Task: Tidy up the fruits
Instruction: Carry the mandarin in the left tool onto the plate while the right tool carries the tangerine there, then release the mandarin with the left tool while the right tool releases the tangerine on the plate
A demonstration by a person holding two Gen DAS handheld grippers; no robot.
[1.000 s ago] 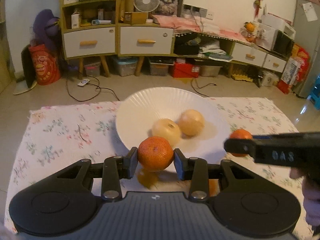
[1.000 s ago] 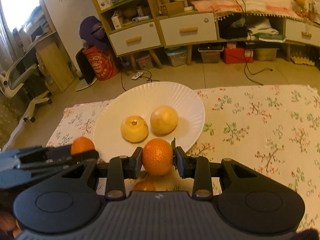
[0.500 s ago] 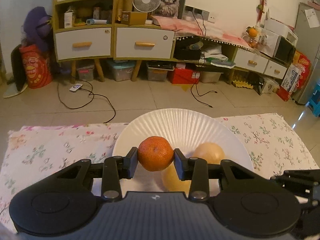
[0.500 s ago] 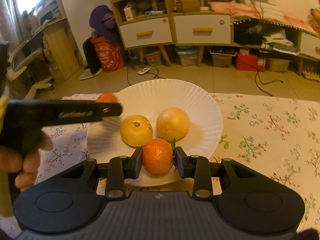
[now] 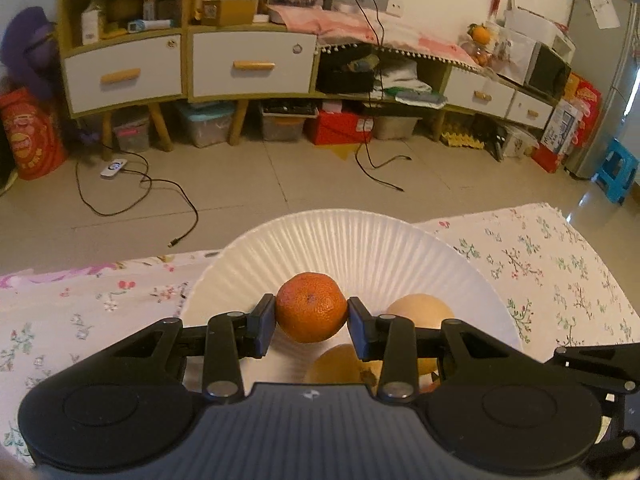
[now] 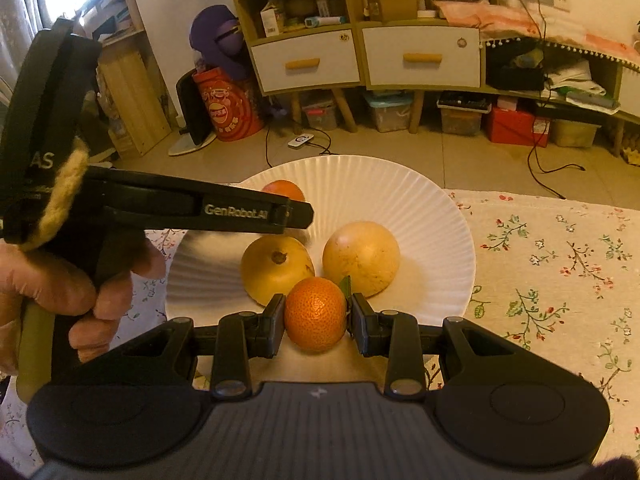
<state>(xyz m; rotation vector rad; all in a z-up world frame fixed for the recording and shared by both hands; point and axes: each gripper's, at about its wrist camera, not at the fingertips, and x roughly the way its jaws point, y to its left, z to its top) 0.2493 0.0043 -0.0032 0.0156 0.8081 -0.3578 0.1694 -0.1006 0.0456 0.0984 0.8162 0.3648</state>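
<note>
A white ribbed plate (image 5: 360,240) (image 6: 400,200) sits on the floral tablecloth and carries two yellow round fruits (image 6: 276,268) (image 6: 362,258). My left gripper (image 5: 311,322) is shut on an orange tangerine (image 5: 310,306), held over the middle of the plate. In the right wrist view the same tangerine (image 6: 284,191) peeks out behind the left gripper's finger, above the plate's far left side. My right gripper (image 6: 316,326) is shut on a second tangerine (image 6: 315,314) with a small green leaf, at the plate's near rim just in front of the yellow fruits.
A person's hand (image 6: 76,284) holds the left gripper's handle at the left of the right wrist view. The floral tablecloth (image 6: 560,264) spreads to the right of the plate. Beyond the table's far edge lie floor cables (image 5: 140,192) and a cabinet (image 5: 240,64).
Both grippers have carried their tangerines forward over the plate. The left one moved from the near rim to above the plate's middle. The right one came up to the near rim.
</note>
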